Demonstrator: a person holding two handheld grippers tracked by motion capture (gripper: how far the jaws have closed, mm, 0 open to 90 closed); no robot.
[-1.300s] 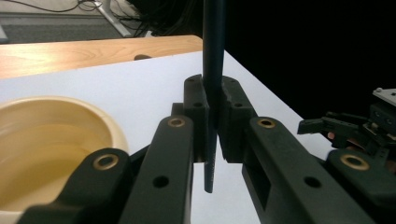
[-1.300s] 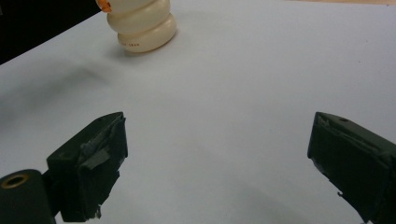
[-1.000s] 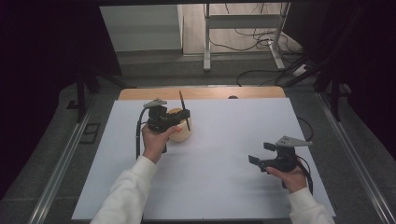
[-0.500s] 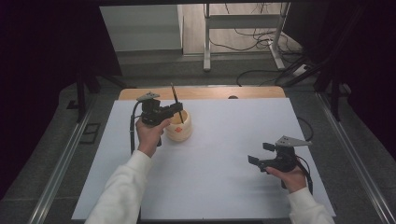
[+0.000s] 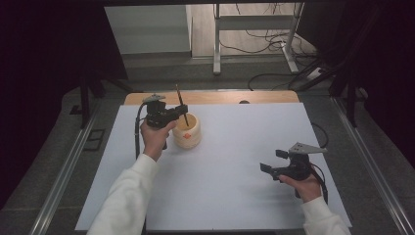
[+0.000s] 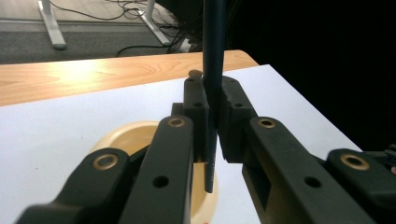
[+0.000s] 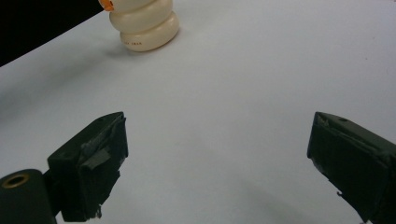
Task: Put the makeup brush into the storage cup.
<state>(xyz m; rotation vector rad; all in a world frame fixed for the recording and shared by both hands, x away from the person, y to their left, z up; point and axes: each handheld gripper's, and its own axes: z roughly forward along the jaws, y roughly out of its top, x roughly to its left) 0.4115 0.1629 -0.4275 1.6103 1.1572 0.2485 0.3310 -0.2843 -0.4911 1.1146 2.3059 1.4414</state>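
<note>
A cream ribbed cup (image 5: 187, 132) stands on the white sheet at the back left. My left gripper (image 5: 183, 114) is shut on a thin dark stick (image 5: 180, 98), held nearly upright just above the cup's rim. In the left gripper view the stick (image 6: 214, 56) runs straight up between the closed jaws of the left gripper (image 6: 214, 100), and its lower tip hangs over the cup (image 6: 126, 137). My right gripper (image 5: 270, 160) rests low at the front right, open, with nothing between its jaws. In the right gripper view the right gripper (image 7: 219, 158) faces the cup (image 7: 144, 25) from far off.
A white sheet (image 5: 235, 196) covers most of the table, with a strip of bare wood (image 5: 215, 97) along the back edge. A small dark knob (image 5: 243, 102) sits at that back edge. Metal rails run down both sides of the table.
My left gripper has lifted the stick up and slightly back-left, so the tip now hangs higher over the cup. The cup and the right gripper have stayed put.
</note>
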